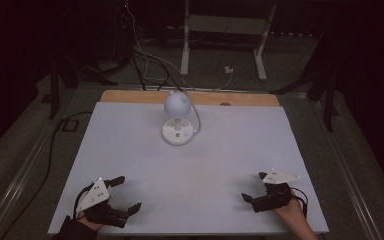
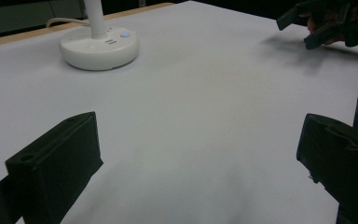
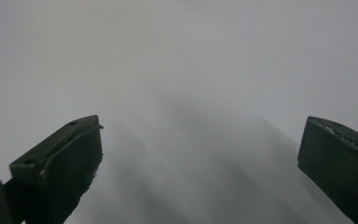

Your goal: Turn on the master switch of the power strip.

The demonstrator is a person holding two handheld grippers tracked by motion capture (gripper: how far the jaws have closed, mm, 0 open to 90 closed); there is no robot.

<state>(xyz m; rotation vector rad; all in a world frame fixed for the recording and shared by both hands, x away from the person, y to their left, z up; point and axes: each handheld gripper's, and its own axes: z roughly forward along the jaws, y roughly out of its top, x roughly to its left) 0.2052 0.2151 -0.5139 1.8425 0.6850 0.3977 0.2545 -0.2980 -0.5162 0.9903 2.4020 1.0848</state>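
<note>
Down at the near edge of the table (image 1: 130, 150), the left gripper (image 1: 126, 194) and the right gripper (image 1: 254, 187) both sit low with jaws spread wide, nothing between them, each angled in toward the middle. Well beyond them, toward the far edge and roughly midway between the two, a small white lamp (image 1: 177, 120) stands upright on its round base (image 2: 99, 49), its rounded head atop a vertical stem. A white cord (image 1: 197, 117) loops off its right side; bare tabletop lies between lamp and grippers.
</note>
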